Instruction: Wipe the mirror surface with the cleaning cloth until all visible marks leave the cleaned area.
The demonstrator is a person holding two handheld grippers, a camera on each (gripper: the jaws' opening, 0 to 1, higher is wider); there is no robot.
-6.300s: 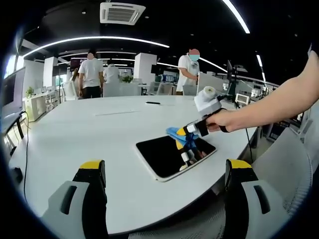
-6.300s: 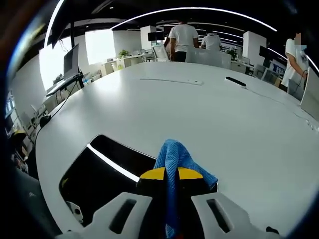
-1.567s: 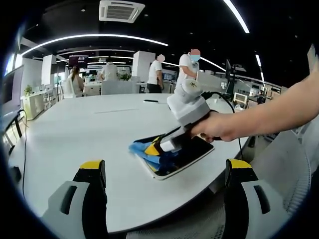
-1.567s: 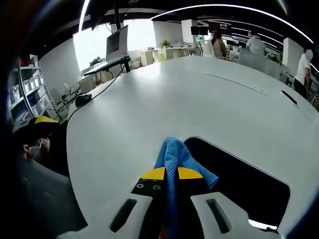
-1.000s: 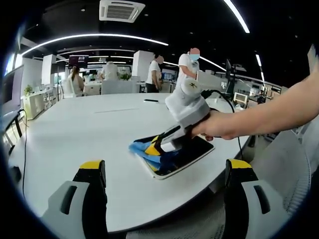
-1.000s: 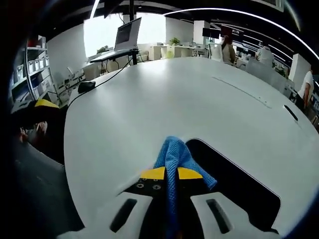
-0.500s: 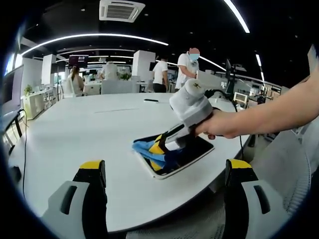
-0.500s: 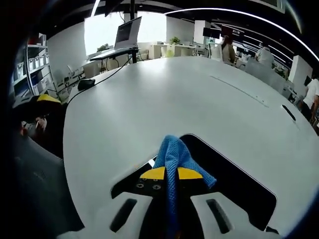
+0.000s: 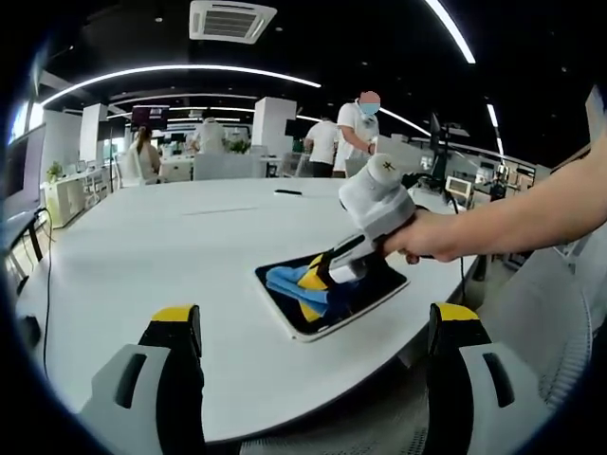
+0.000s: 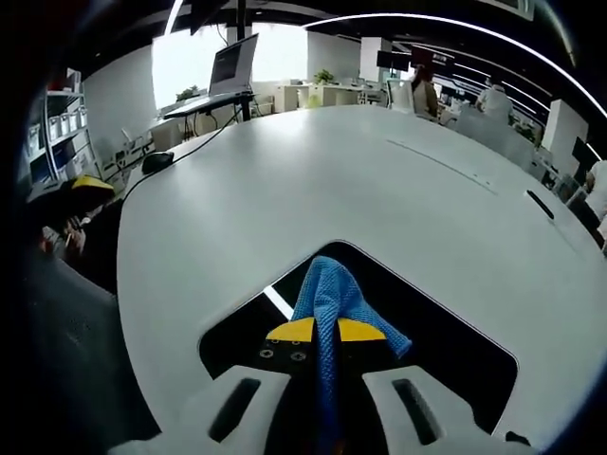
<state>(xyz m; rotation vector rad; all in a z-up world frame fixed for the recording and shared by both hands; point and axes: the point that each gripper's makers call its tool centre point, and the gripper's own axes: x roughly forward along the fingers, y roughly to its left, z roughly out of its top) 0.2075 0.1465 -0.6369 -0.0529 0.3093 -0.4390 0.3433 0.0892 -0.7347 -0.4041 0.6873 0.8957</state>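
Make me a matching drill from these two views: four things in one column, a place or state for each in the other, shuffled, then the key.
Things
1. blue woven cleaning cloth
2. dark rectangular mirror with a white rim
3. left gripper
4. slim black object

Places or states
A. jaws wide apart, holding nothing
B. lying flat near the white table's edge
C. far across the table
D. pinched in the right gripper, resting on the mirror

Pairs: 1-D, 2-B, 3-A, 4-C
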